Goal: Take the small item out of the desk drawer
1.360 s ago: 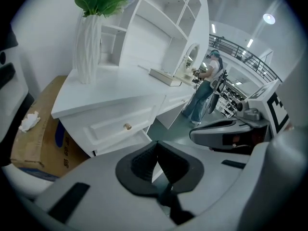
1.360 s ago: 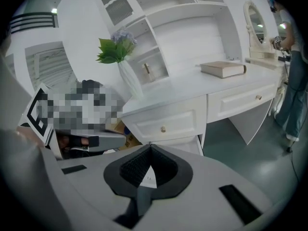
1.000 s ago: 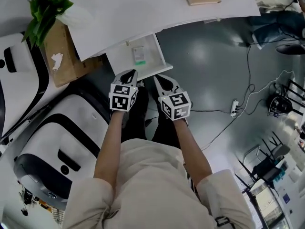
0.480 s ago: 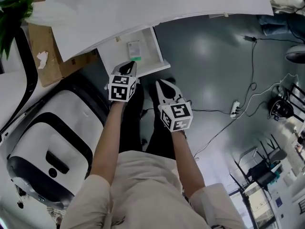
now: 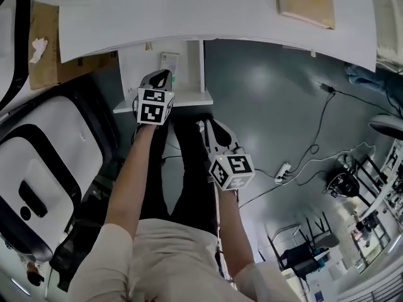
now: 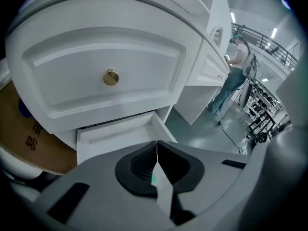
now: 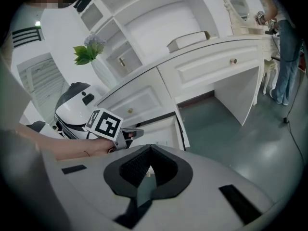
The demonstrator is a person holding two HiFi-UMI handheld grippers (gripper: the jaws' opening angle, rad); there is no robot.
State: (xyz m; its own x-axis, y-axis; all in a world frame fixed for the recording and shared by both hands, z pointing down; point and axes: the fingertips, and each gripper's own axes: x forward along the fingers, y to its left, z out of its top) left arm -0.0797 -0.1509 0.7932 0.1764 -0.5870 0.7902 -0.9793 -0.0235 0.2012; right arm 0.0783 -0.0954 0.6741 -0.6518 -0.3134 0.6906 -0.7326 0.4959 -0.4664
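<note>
Grey flooring lies under a white worktop [image 5: 189,11], and the drawer [image 5: 189,83] stands pulled out from beneath its edge. Toward the back of that drawer lies the small item [image 5: 169,62], a pale flat packet with a green patch. The left gripper [image 5: 162,75] hovers over the drawer's front half, just short of the item, its fingers pressed together with nothing between them. The right gripper [image 5: 208,124] hangs outside the drawer, off its front right corner, fingers likewise closed and empty. To make the pick well, I judge the left fingers must spread before dropping into the drawer, straddle the packet's narrow sides, and keep clear of the drawer's walls. Print on the packet is too small to read. Brown cardboard [image 6: 29,129] left of the drawer bears characters I cannot make out.
</note>
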